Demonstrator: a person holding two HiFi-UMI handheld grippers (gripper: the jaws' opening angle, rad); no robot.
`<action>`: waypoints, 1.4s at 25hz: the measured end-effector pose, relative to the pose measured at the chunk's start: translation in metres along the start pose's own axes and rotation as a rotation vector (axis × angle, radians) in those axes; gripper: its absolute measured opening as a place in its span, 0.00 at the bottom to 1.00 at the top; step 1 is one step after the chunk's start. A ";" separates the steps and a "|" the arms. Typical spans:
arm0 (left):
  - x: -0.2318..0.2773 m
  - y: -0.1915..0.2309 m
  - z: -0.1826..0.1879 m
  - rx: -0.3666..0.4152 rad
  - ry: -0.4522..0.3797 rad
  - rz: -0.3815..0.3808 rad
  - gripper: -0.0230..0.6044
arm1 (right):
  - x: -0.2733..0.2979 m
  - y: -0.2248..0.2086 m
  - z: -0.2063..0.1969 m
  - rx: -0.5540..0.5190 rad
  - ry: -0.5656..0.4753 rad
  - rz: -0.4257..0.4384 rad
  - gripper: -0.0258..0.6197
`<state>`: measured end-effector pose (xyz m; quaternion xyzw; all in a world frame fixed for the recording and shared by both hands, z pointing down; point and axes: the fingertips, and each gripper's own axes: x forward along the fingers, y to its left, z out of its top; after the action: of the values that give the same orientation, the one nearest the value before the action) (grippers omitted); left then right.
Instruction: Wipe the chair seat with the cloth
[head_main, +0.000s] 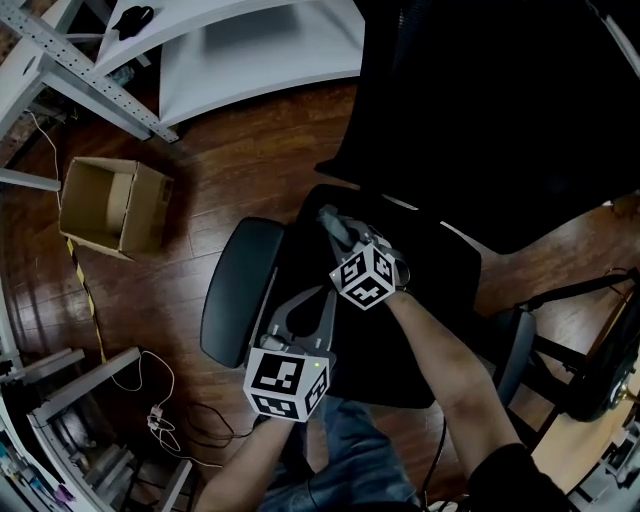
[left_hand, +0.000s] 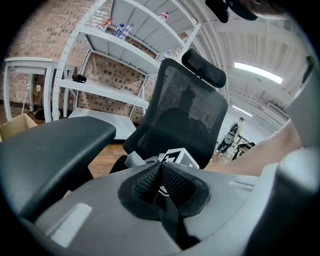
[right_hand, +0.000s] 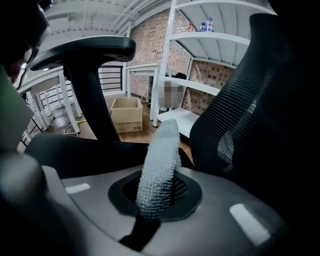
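Grips a pale knitted cloth (right_hand: 160, 160) between the 2 jaws of the right gripper (head_main: 338, 230), rolled into a wad and sticking out past the tips. Hovers with it over the rear left part of the black chair seat (head_main: 445, 275), near the mesh backrest (head_main: 500, 100); cannot tell whether cloth and seat touch. Shows the left gripper (left_hand: 161, 172) closed, its 2 ribbed pads pressed together with nothing between them. Lies low at the seat's front, just beside the padded left armrest (head_main: 235, 290), with the marker cube toward the person. Points both grippers forward, toward the backrest, the right one ahead of the left. Around the chair: a dark wooden floor (head_main: 250, 170), an open cardboard box (head_main: 110, 205) well apart to the left, and white metal shelving (head_main: 250, 50) beyond it. Behind the shelving, in the left gripper view, a brick wall (left_hand: 30, 35), and bottles (left_hand: 122, 30) on an upper shelf.
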<state>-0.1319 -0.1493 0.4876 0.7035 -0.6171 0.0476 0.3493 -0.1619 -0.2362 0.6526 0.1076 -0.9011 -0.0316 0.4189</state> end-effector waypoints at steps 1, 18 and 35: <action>-0.004 -0.002 -0.003 0.007 0.004 -0.007 0.03 | -0.003 0.007 0.001 0.004 -0.005 0.001 0.06; -0.121 -0.002 -0.068 0.098 0.018 -0.043 0.03 | -0.059 0.175 0.008 -0.005 -0.070 0.009 0.06; -0.212 0.027 -0.114 0.112 0.018 0.007 0.03 | -0.093 0.322 0.011 0.056 -0.110 0.016 0.06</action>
<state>-0.1643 0.0906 0.4788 0.7194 -0.6127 0.0895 0.3146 -0.1656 0.0979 0.6234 0.1102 -0.9241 -0.0090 0.3659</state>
